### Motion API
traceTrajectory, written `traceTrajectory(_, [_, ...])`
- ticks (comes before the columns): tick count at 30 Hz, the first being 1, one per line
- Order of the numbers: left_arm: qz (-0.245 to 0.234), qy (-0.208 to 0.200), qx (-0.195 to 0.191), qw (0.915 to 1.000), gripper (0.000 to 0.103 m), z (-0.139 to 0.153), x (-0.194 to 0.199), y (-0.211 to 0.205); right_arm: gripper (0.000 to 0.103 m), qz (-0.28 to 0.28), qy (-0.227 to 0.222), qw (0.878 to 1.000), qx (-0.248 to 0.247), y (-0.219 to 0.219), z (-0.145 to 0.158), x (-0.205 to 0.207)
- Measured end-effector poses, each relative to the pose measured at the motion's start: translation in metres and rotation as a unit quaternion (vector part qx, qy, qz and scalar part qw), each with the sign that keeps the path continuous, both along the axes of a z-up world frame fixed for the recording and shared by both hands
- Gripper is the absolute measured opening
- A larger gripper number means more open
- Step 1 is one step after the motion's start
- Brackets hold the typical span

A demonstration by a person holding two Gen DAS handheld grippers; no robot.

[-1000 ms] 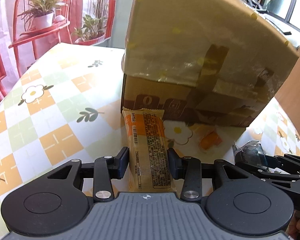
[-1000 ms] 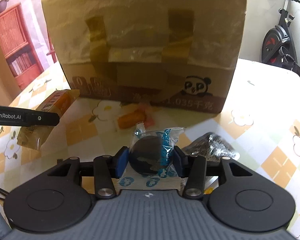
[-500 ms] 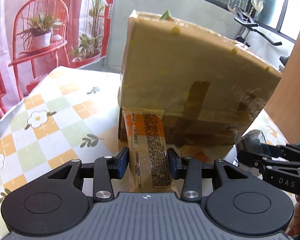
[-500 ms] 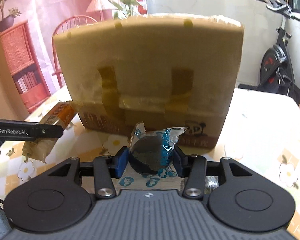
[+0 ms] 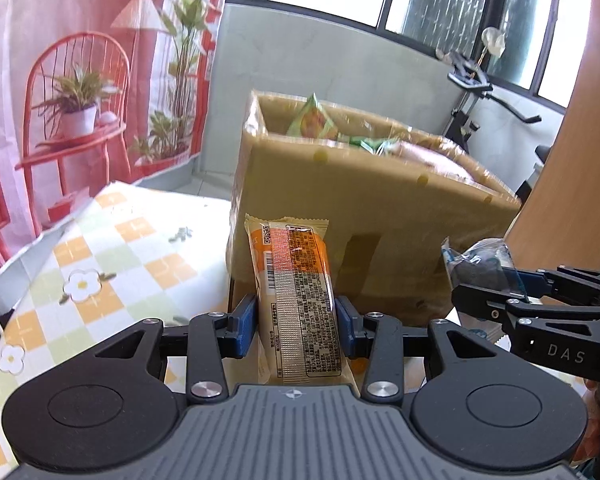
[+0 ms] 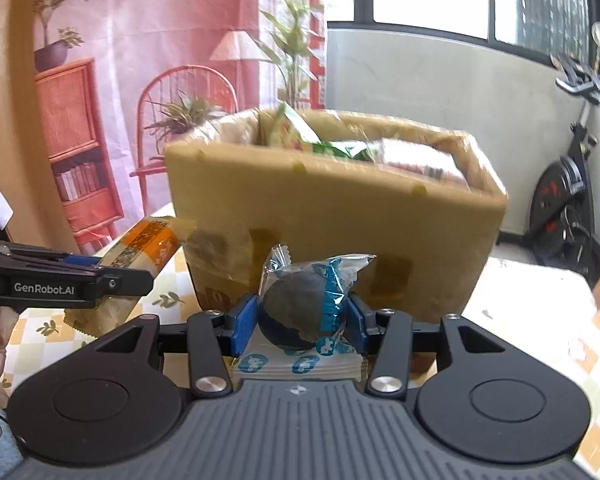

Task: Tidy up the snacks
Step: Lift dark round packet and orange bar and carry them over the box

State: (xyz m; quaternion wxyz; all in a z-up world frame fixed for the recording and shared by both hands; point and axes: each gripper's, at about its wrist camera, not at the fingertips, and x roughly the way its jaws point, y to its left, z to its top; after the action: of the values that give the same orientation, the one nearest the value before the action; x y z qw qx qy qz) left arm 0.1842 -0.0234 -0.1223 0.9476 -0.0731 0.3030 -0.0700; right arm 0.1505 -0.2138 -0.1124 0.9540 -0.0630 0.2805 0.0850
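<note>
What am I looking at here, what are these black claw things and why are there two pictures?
These are two hand-held grabbers, not a robot arm: a person holds one in each hand, and each carries a camera looking forward along its fingers. One picture comes from the left claw, the other from the right claw. The left claw grips an orange snack bar; the right claw grips a dark round snack in a clear and blue wrapper. Each claw also shows at the side of the other's picture. Ahead, a cardboard box stands on a table with a checked flower cloth; snack packets already poke out of it.
</note>
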Motion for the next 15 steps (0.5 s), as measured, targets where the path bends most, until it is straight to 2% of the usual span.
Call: traceTrajectory(15, [-0.012, -0.049, -0.007, 0.9987, 0.043, 0.038, 0.005, -0.004, 0.049, 0.034, -0.041, 0.999, -0.003, 0.019, 0.045, 0.009])
